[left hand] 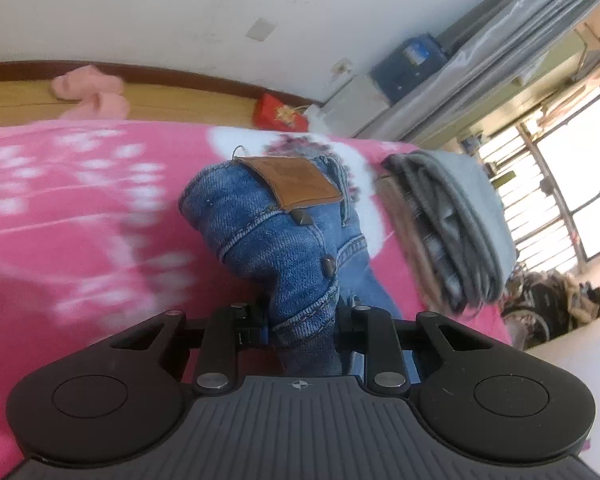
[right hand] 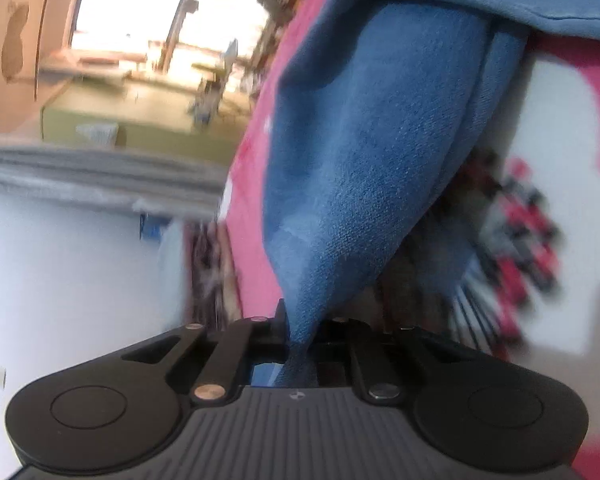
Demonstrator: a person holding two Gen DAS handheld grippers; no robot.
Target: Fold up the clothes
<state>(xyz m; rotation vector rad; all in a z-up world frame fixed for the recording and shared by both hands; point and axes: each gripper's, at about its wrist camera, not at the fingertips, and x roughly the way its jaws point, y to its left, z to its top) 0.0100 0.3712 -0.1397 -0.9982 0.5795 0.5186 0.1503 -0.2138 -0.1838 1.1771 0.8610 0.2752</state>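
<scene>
Blue jeans [left hand: 284, 236] with a brown leather waistband patch [left hand: 296, 184] hang bunched above the pink flowered bedspread [left hand: 68, 216]. My left gripper [left hand: 302, 320] is shut on the waistband denim, which fills the gap between its fingers. In the right wrist view a blue denim leg [right hand: 360, 152] stretches up and away from my right gripper [right hand: 298, 340], which is shut on a narrow fold of it. The bedspread [right hand: 252, 200] shows behind the cloth, blurred.
A folded grey garment stack [left hand: 456, 232] lies on the bed right of the jeans. A wooden headboard [left hand: 172, 100] carries a pink cloth [left hand: 92, 92] and a red box [left hand: 278, 114]. Grey curtains [left hand: 512, 40] and a bright window [left hand: 572, 184] are at right.
</scene>
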